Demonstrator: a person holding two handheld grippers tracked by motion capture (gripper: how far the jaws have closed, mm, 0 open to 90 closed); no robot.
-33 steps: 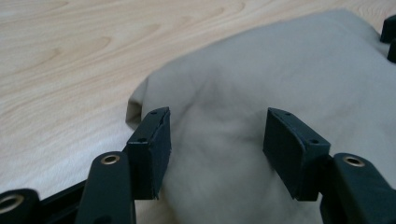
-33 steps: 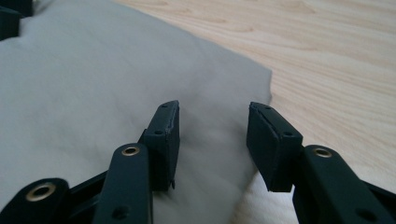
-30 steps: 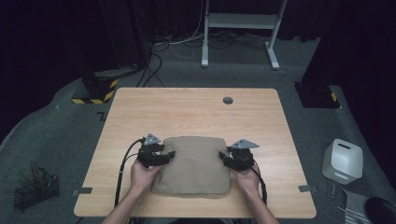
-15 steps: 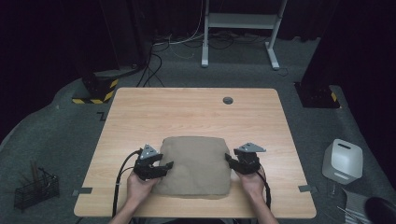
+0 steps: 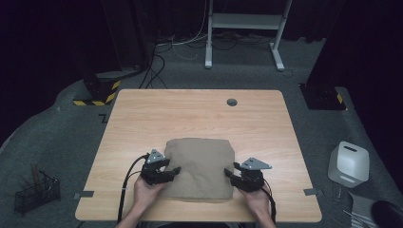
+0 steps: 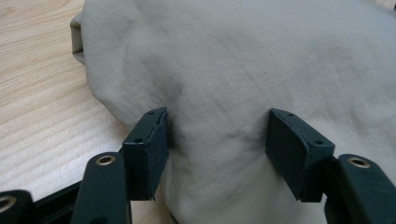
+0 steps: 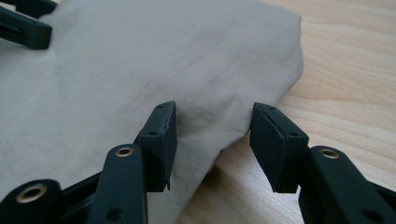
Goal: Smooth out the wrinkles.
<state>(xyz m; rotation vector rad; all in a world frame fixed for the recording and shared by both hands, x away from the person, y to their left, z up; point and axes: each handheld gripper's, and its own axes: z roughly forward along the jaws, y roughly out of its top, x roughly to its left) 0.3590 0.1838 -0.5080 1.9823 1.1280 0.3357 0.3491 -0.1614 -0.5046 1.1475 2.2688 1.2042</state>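
Cloth (image 5: 198,167) lay folded flat on the near half of the tabletop (image 5: 190,114), a beige rectangle between our two hands. We had the left tongs (image 5: 172,172) at its left edge and the right tongs (image 5: 229,173) at its right edge, both pointing inward across the cloth. In the left gripper view the left tongs (image 6: 215,140) stood apart, cloth (image 6: 243,70) bulging up between the jaws, pads not pressing on it. In the right gripper view the right tongs (image 7: 212,140) were also apart and had just been opening, with the cloth's (image 7: 140,65) edge lying in the gap: one jaw over the fabric, the other over bare wood (image 7: 345,70). The left tongs' tips (image 7: 23,25) showed at the cloth's far side. No grip on either side.
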